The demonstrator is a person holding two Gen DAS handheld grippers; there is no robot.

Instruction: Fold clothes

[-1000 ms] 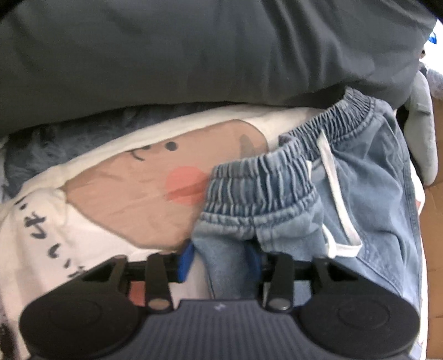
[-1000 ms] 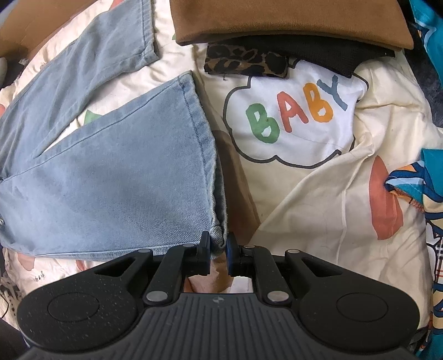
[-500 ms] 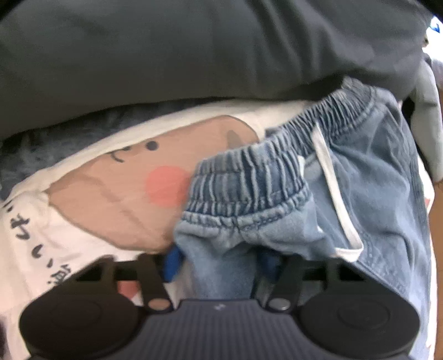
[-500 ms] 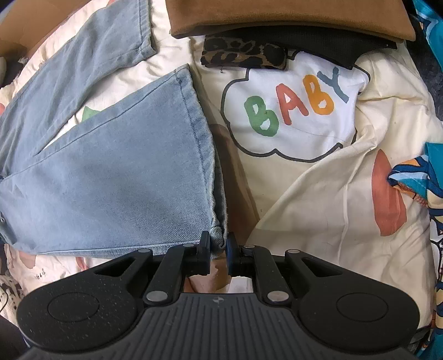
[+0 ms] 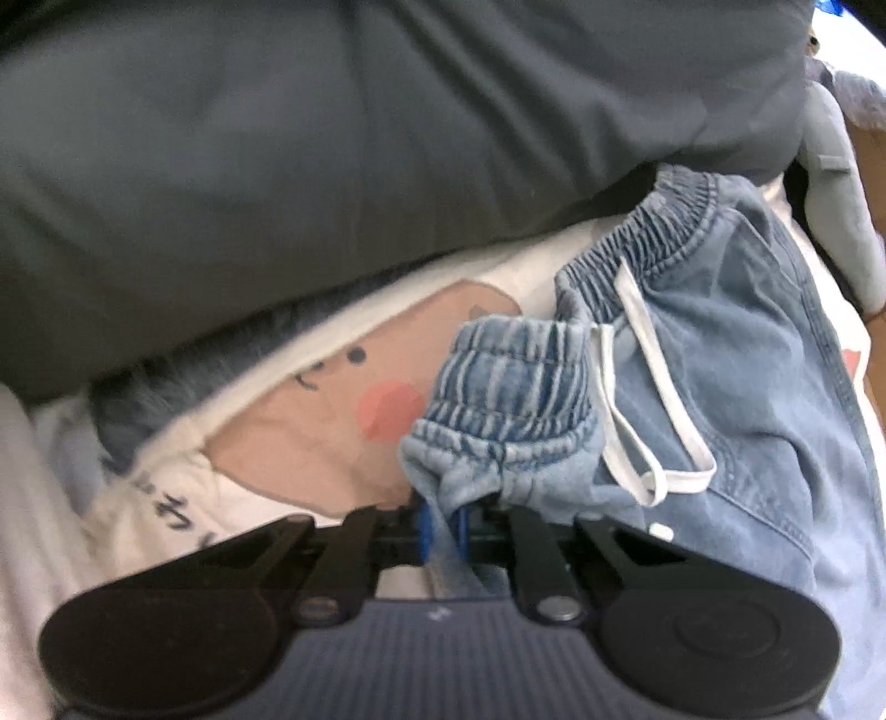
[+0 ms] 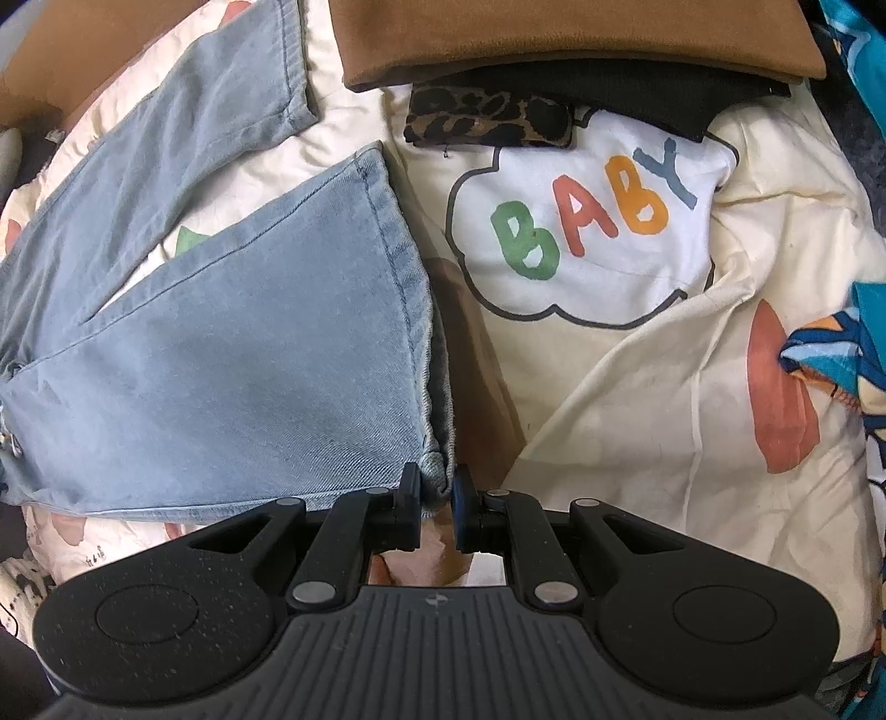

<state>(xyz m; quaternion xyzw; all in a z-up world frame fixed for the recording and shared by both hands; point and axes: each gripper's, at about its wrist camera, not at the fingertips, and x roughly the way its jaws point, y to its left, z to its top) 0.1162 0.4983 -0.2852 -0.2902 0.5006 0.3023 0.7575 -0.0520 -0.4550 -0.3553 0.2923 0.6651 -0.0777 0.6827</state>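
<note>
Light blue jeans (image 6: 232,343) lie spread on a cream printed bedsheet (image 6: 637,387). In the left wrist view my left gripper (image 5: 443,523) is shut on the bunched elastic waistband (image 5: 515,399) of the jeans, with its white drawstring (image 5: 653,399) hanging to the right. In the right wrist view my right gripper (image 6: 436,498) is shut on the hem corner of the near trouser leg (image 6: 434,471). The other leg (image 6: 183,127) lies flat beyond it, at the upper left.
A dark grey pillow (image 5: 360,138) fills the top of the left wrist view, with a grey plush toy (image 5: 836,183) at right. A brown folded cloth (image 6: 576,39), a black one and a leopard-print piece (image 6: 487,119) lie at the far edge. Blue patterned fabric (image 6: 841,354) is at right.
My left gripper's jaws have closed from wide apart onto the waistband fabric, and the waistband has bunched and shifted right. My right gripper keeps its hold on the hem, barely moved.
</note>
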